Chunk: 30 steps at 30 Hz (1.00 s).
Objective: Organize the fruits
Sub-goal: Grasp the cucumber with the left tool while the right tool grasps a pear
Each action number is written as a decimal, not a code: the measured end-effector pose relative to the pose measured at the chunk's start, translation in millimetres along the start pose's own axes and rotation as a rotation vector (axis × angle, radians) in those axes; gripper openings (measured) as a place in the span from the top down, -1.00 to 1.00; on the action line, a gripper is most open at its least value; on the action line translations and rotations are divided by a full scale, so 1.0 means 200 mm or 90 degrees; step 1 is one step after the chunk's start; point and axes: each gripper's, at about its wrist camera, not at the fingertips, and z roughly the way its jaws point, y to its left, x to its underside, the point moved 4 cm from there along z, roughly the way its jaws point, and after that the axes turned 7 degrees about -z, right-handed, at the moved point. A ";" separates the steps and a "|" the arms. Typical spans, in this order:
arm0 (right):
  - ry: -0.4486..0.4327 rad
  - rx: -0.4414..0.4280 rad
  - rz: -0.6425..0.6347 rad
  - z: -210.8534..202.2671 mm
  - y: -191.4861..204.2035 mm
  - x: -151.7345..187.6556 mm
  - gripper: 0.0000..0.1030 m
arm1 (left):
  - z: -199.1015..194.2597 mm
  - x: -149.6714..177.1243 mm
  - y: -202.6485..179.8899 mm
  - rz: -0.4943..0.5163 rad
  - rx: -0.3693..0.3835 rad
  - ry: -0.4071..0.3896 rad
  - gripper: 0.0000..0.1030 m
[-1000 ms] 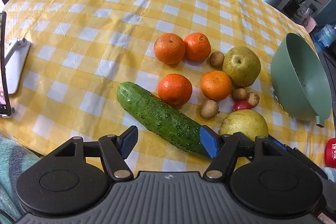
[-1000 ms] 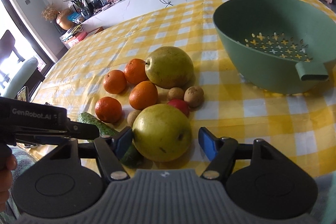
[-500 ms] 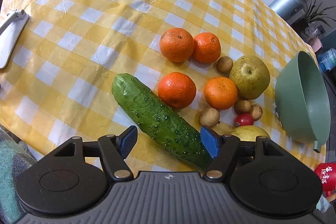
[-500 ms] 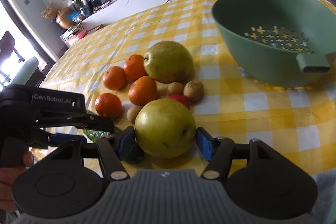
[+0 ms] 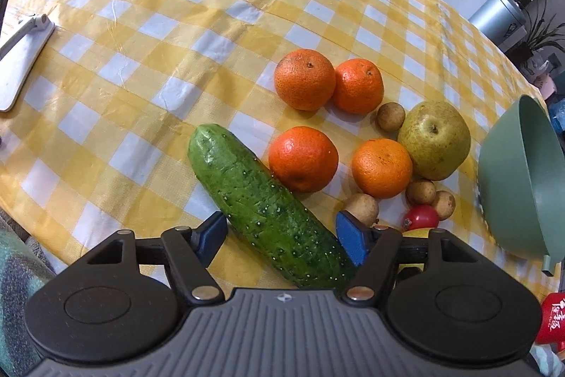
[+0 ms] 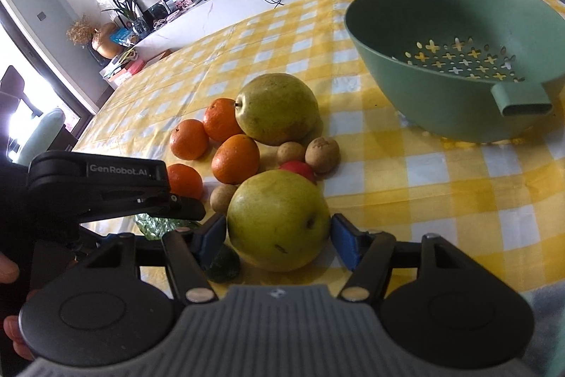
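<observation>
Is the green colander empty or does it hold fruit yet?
Empty: the right wrist view shows the green colander's perforated floor bare, with no fruit inside.

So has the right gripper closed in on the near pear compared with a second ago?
Yes. The right gripper now brackets the near pear, its blue pads at the pear's sides, and it sits nearer the green colander than before.

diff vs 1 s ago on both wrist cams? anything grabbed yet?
The right hand-held gripper has come in around the near pear: its pads now sit right at the pear's sides, where a gap showed before. The left hand-held gripper has shifted over the cucumber, now between its closing jaws, not gripped. The oranges, far pear and green colander stayed put.
</observation>
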 end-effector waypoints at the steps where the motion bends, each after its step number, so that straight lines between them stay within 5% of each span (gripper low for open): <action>1: 0.000 0.000 -0.001 0.00 0.00 0.00 -0.23 | -0.01 0.00 0.00 0.007 0.002 0.003 -0.44; 11: 0.000 -0.006 0.011 -0.01 -0.01 0.01 -0.23 | -0.07 -0.02 0.00 0.131 -0.047 0.025 -0.04; 20: 0.009 -0.010 0.026 0.00 -0.01 0.01 -0.24 | -0.02 -0.02 0.01 0.111 -0.068 0.004 -0.20; 30: 0.020 -0.010 0.049 0.06 -0.02 -0.01 -0.34 | 0.00 0.01 0.02 0.095 -0.095 -0.047 -0.05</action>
